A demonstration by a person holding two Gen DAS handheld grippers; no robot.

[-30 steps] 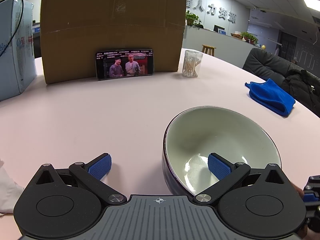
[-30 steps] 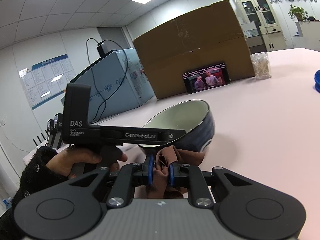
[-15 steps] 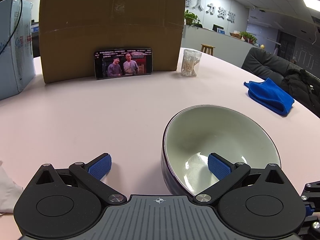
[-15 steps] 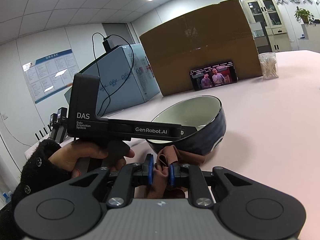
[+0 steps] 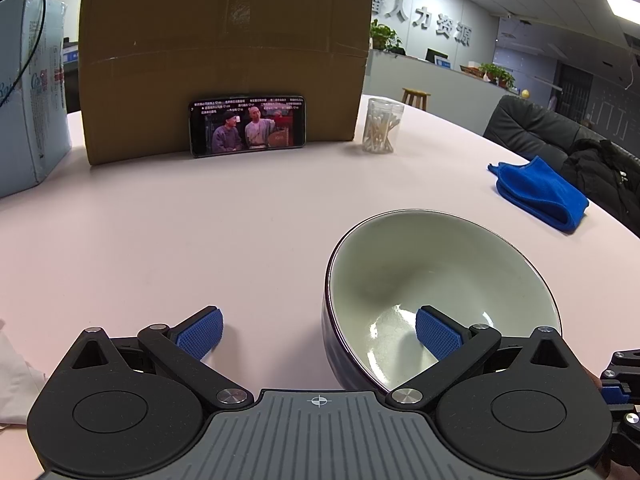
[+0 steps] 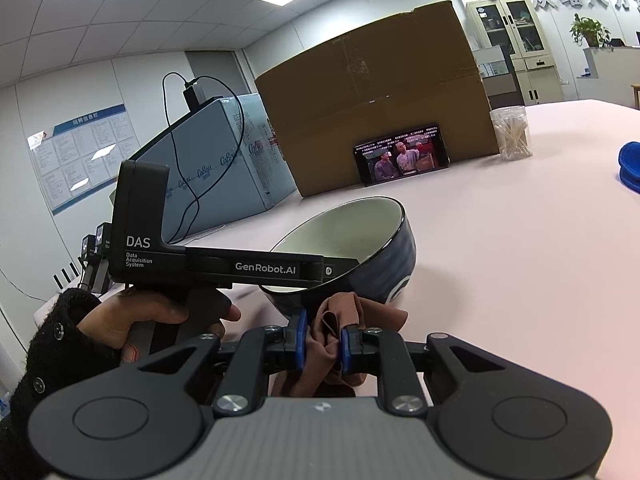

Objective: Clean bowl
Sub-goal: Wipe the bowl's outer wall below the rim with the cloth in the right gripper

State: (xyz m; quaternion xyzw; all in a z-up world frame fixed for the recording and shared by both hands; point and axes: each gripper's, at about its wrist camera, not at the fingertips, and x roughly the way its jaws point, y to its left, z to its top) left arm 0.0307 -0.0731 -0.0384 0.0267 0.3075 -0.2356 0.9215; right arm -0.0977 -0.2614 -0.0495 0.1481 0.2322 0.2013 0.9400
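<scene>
A dark blue bowl (image 5: pixel 432 272) with a pale inside sits tilted on the pink table (image 5: pixel 200 232). My left gripper (image 5: pixel 318 334) is open, with its right finger inside the bowl and its left finger outside, straddling the near wall. In the right wrist view the bowl (image 6: pixel 372 248) leans toward the left gripper's body. My right gripper (image 6: pixel 323 344) is shut on a brown cloth (image 6: pixel 340 320) just in front of the bowl's outer wall.
A cardboard box (image 5: pixel 220 52) with a phone (image 5: pixel 246 126) leaning on it stands at the back. A jar of cotton swabs (image 5: pixel 382 126), a blue cloth (image 5: pixel 540 192) at right, a light blue carton (image 5: pixel 28 92) at left, white tissue (image 5: pixel 12 384) near left.
The right gripper with the brown cloth has drawn slightly nearer the bowl's side. The left gripper and the bowl have barely moved.
</scene>
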